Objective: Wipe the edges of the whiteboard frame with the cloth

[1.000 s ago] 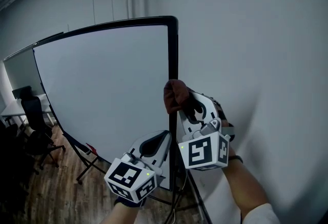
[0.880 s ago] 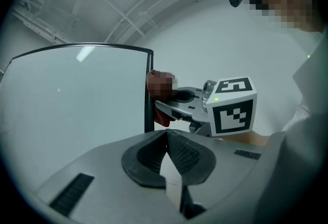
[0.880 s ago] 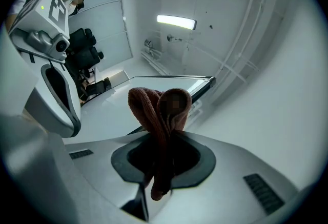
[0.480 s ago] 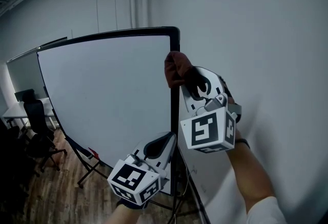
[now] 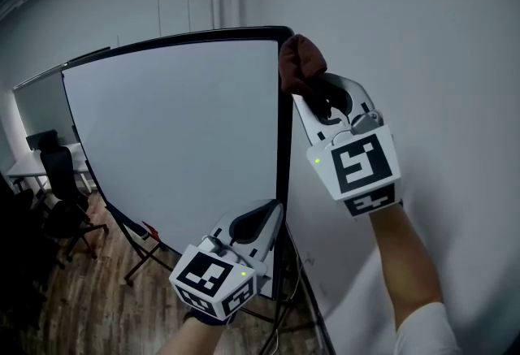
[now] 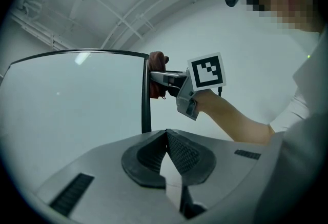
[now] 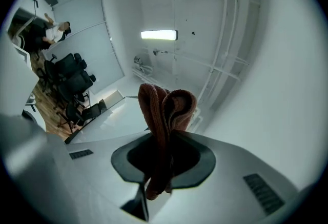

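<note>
The whiteboard (image 5: 179, 134) stands upright in a black frame (image 5: 285, 158). My right gripper (image 5: 315, 95) is shut on a bunched red-brown cloth (image 5: 301, 61), and the cloth rests against the frame's top right corner. In the right gripper view the cloth (image 7: 166, 107) stands folded between the jaws of the gripper (image 7: 166, 138). My left gripper (image 5: 273, 212) hangs low by the frame's right edge, shut with nothing in it. Its view shows the shut fingertips (image 6: 166, 138), the frame's right edge (image 6: 146, 100) and the cloth (image 6: 157, 60) up at the corner.
A white wall (image 5: 422, 61) runs close behind and to the right of the board. The board's stand legs (image 5: 138, 260) rest on a wooden floor. Black office chairs (image 5: 61, 191) and a table stand at the lower left.
My right gripper has carried the cloth up along the frame's right edge to the top corner. The left gripper has stayed nearly still.
</note>
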